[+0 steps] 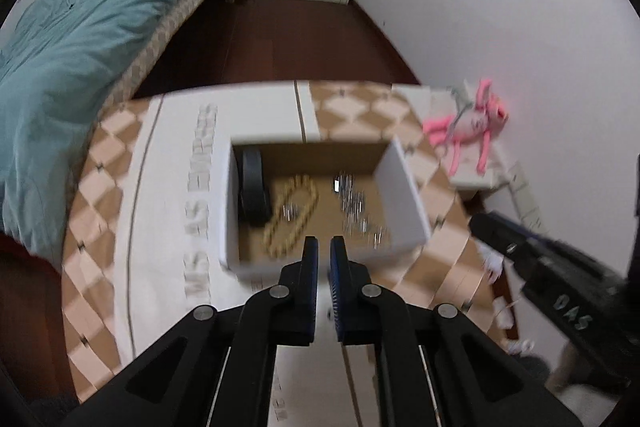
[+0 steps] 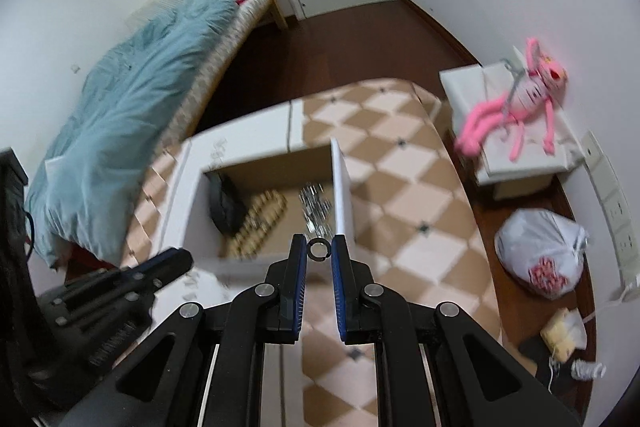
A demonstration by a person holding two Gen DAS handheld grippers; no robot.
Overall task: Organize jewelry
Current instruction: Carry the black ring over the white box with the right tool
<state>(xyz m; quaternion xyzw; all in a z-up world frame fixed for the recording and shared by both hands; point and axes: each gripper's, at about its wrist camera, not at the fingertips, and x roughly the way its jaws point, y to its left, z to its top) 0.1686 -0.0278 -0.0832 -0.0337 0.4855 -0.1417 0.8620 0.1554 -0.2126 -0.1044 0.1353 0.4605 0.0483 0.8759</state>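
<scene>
A white open box (image 1: pixel 404 187) with a brown floor stands on the checkered table. Inside lie a black band (image 1: pixel 252 187), a gold chain (image 1: pixel 292 215) and several silver pieces (image 1: pixel 356 207). My left gripper (image 1: pixel 324 247) hovers over the box's near edge, shut, with nothing visible between its fingers. In the right wrist view, my right gripper (image 2: pixel 319 247) is shut on a small dark ring (image 2: pixel 319 249), held above the near right corner of the box (image 2: pixel 340 187). The gold chain (image 2: pixel 260 219) and silver pieces (image 2: pixel 316 203) show blurred inside. Each gripper appears at the edge of the other's view.
The tan and white checkered tabletop (image 2: pixel 400 187) stretches to the right of the box. A bed with a teal duvet (image 1: pixel 80 47) lies to the left. A pink plush toy (image 2: pixel 520 99) sits on a white stand, and a white plastic bag (image 2: pixel 540 251) rests on the floor.
</scene>
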